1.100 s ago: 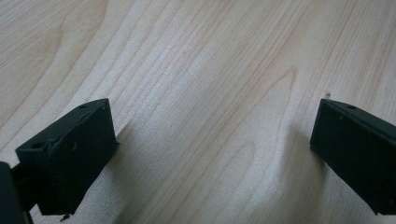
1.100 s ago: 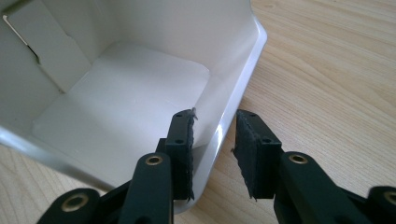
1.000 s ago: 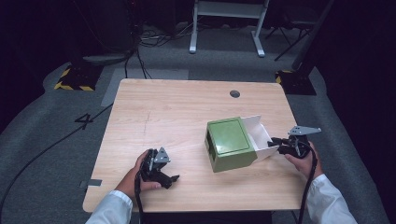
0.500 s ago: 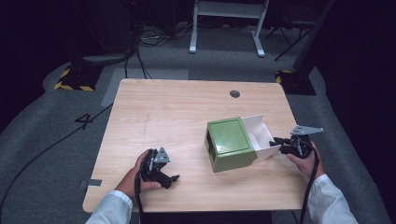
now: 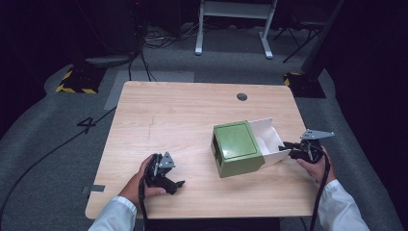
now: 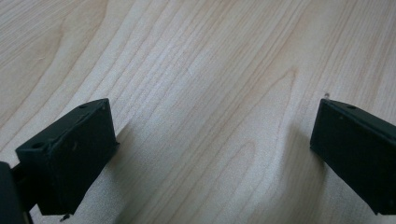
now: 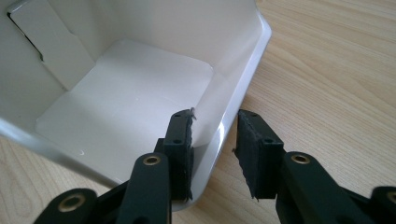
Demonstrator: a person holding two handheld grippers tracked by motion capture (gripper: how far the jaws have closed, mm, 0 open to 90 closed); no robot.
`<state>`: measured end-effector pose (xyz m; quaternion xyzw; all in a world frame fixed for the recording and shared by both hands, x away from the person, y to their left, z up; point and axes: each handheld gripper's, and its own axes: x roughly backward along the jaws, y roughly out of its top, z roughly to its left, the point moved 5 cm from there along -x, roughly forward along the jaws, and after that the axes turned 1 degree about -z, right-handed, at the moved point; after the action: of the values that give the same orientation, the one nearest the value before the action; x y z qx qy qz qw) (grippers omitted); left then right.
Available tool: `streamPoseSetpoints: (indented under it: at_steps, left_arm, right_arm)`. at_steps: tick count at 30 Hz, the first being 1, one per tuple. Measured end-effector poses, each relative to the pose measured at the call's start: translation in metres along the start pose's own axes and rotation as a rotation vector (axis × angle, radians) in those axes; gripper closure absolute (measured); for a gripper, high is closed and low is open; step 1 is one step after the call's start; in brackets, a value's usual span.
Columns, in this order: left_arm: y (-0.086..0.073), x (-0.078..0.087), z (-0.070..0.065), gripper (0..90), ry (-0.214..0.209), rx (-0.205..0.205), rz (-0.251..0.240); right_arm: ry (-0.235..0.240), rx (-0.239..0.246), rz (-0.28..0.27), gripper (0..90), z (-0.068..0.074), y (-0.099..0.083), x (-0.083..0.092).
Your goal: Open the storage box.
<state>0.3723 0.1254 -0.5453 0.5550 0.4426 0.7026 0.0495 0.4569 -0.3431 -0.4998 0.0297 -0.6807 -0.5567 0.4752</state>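
A green box sleeve [image 5: 236,144] lies on the wooden table [image 5: 183,115], and a white inner tray [image 5: 269,137] sticks out of its right end. My right gripper [image 5: 285,145] is at the tray's near right corner. In the right gripper view the gripper [image 7: 215,140] straddles the wall of the tray [image 7: 126,93]: one jaw is inside against the wall, the other outside with a small gap. The tray is empty. My left gripper [image 5: 177,184] rests on the table near the front left, jaws wide open [image 6: 210,154] with only bare wood between them.
A dark round hole [image 5: 242,96] sits in the table near the far right edge. Cables trail from both grippers over the front edge. Grey floor, a black and yellow striped base [image 5: 77,86] and a white stand [image 5: 233,24] lie beyond the table.
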Motion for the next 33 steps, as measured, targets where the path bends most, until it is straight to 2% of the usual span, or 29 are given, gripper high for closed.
streamPoseSetpoints:
  at_steps: [12, 19, 21, 23, 33]
  left_arm:
    - [0.000, 0.000, 0.000, 0.4, 0.000, 0.000, -0.002]
    - [0.000, 0.000, 0.000, 0.4, 0.000, 0.000, 0.000]
    - [0.000, 0.000, 0.000, 0.4, -0.001, 0.000, -0.001]
    - [0.000, 0.000, 0.000, 0.4, 0.000, -0.001, -0.001]
    - [0.000, 0.000, 0.000, 0.4, 0.000, -0.001, -0.002]
  right_arm:
    - [-0.008, 0.006, 0.002, 65.5, -0.001, 0.000, 0.001]
    - [-0.028, 0.020, -0.008, 55.9, 0.000, 0.003, 0.006]
    - [-0.052, 0.027, -0.029, 52.4, 0.000, 0.007, 0.012]
    - [-0.056, 0.029, -0.030, 50.9, 0.000, 0.008, 0.014]
    - [-0.138, 0.031, -0.053, 43.1, -0.002, 0.010, 0.032]
